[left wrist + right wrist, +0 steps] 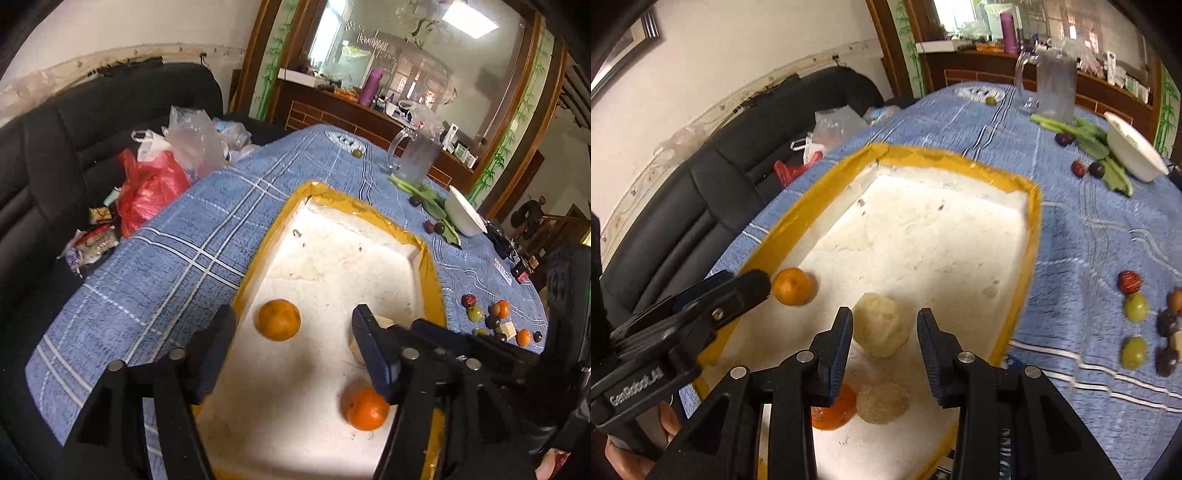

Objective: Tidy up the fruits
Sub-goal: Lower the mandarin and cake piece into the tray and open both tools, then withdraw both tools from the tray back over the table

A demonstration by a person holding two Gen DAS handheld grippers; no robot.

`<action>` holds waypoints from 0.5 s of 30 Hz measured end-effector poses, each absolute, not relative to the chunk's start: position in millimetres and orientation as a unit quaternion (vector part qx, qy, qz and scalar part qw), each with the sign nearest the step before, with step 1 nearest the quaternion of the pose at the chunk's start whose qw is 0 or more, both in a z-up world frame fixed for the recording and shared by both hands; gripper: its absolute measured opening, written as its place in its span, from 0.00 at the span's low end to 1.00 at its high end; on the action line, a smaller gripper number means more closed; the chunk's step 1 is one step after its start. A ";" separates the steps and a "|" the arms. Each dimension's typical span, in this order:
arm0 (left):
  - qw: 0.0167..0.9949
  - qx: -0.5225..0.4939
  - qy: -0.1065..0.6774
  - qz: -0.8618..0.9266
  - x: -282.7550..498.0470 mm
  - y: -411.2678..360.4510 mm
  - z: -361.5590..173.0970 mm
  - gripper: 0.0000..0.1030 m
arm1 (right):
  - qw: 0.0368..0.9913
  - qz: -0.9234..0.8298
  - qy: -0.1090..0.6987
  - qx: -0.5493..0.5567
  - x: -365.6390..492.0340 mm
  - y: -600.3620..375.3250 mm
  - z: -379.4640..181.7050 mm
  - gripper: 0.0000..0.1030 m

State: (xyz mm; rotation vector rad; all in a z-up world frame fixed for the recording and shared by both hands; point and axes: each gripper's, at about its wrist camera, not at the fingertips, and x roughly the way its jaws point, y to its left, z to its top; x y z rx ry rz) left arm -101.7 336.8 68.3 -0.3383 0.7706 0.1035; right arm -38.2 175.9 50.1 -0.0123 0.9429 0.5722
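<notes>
right tongs (884,328) agape over pale fruit (881,325); left tongs (291,332) agape, orange (279,319) between.

In the left wrist view, a pale fruit (384,322) in the foam tray (332,251) is mostly hidden behind the left gripper's right finger (375,352). In the right wrist view, the nearest orange (836,410) is half covered by a finger (834,354). Small fruits (1167,332) at the right edge are blurred, possibly grapes and dates.
</notes>
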 end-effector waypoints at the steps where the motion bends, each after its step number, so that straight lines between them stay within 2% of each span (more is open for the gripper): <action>1: 0.914 -0.160 0.370 0.050 -107.0 332.3 72.9 0.64 | 0.854 0.271 0.443 -0.003 -41.4 171.1 54.3 0.39; 7: 0.927 -0.140 0.343 0.050 -135.2 302.5 97.0 0.71 | 0.874 0.255 0.412 0.026 -78.1 114.1 82.9 0.39; 11: 0.937 -0.115 0.329 0.028 -150.1 266.4 116.2 0.71 | 0.895 0.220 0.388 0.022 -113.2 57.1 100.0 0.48; 15: 0.950 -0.074 0.304 0.011 -170.8 223.5 135.3 0.76 | 0.916 0.161 0.367 0.023 -138.7 -6.9 123.9 0.48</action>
